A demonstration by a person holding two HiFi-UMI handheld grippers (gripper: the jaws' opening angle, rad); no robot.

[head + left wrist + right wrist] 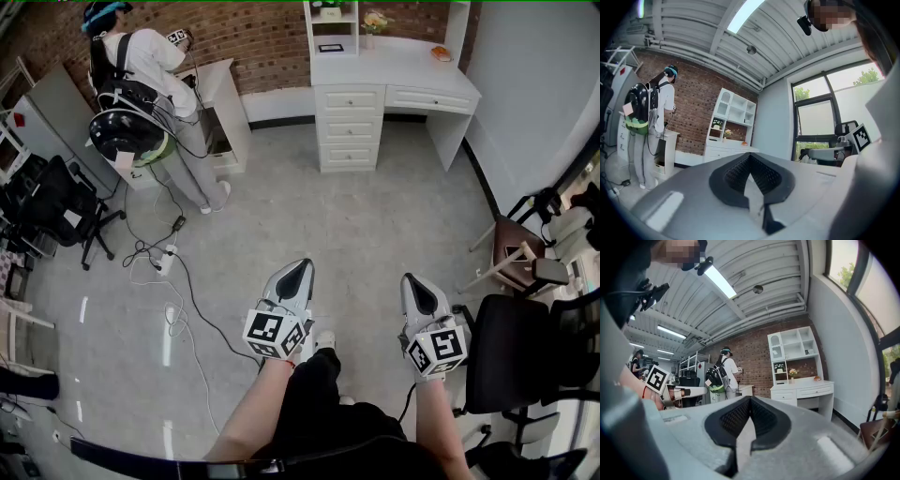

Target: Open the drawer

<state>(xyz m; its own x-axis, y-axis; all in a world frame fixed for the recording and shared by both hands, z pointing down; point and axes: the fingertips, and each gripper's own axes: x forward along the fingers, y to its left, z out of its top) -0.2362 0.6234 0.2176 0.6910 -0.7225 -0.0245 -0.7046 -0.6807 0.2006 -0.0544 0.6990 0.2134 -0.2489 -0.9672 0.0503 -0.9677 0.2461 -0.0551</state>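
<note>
Head view: the white desk (394, 70) stands at the upper centre of the frame against the brick wall. A stack of three drawers (349, 127) sits under its left part and one wide drawer (422, 97) runs under the top to the right; all look shut. A broad stretch of floor (309, 225) separates the desk from the two grippers at the lower centre. The left gripper (296, 277) and the right gripper (418, 294) both point up the frame toward the desk, well apart from it. A person (150, 66) works at the upper left, cables (169, 272) trail over the floor at left, and a dark chair (511, 352) sits at the lower right.

Left gripper view: the jaws are pressed together at the tips with nothing between them. The desk shows small, left of centre, far beyond the jaw tips.

Right gripper view: here too the jaws are closed and empty. The desk stands right of centre, its drawer fronts facing the camera.

By my reading the task has not begun — this is the approach. The next move calls for crossing the floor, spreading one gripper's jaws and lining them up on a drawer knob. Which drawer is meant cannot be told.
</note>
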